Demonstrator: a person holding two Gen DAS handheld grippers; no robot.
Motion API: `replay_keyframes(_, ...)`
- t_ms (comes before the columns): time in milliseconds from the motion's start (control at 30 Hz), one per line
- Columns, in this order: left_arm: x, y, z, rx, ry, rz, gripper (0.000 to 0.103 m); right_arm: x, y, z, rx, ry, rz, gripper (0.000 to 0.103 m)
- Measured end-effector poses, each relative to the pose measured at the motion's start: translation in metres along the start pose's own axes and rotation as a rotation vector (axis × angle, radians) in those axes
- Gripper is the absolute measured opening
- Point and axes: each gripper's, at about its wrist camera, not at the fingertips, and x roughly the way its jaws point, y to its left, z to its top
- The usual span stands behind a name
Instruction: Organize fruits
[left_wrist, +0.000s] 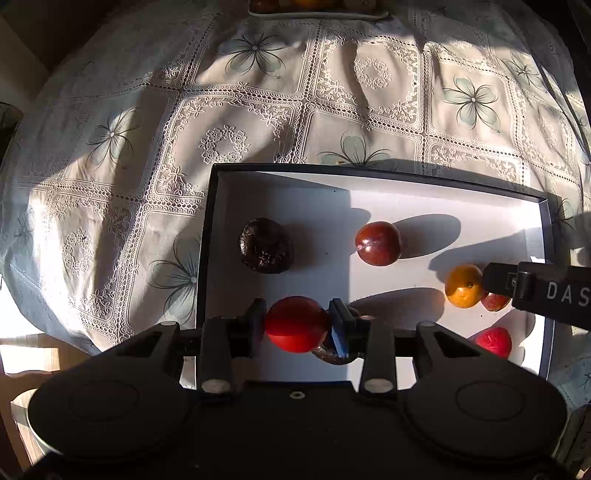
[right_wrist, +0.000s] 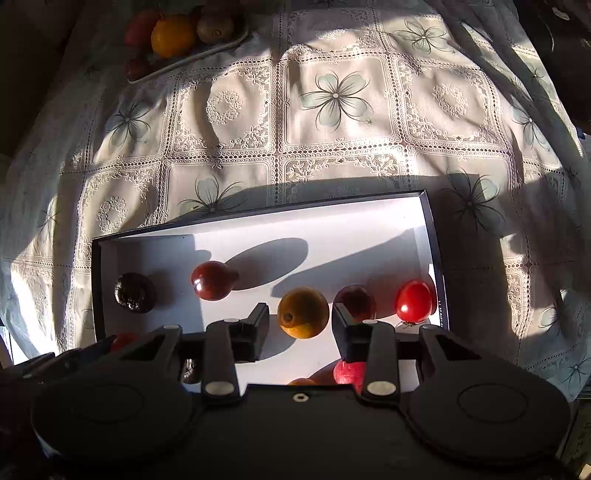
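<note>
From the left wrist camera, the left gripper (left_wrist: 297, 325) is clamped on a red tomato (left_wrist: 295, 323) over the near left part of the white box (left_wrist: 424, 184). Inside the box, a dark wrinkled fruit (left_wrist: 266, 250) lies by the left wall, a dark red plum (left_wrist: 377, 243) mid-box, and an orange (left_wrist: 463, 286) toward the right wall. From the right wrist camera, the right gripper (right_wrist: 301, 321) has its jaws apart on either side of the orange (right_wrist: 303, 313), not touching it; a second red tomato (right_wrist: 414, 301) sits against the box's right wall (right_wrist: 430, 236), and a plate of fruit (right_wrist: 192, 55) lies well beyond the box.

Low sunlight throws long shadows across a lace tablecloth (right_wrist: 332, 147) with pale flower prints covering the table.
</note>
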Motion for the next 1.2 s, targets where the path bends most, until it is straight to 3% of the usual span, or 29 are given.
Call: replay_keyframes(1200,-0.02,-0.007,-0.023,0.055,-0.039,0.017,0.047,-0.017,-0.006,-0.025,-0.017,-0.029,-0.02,0.039)
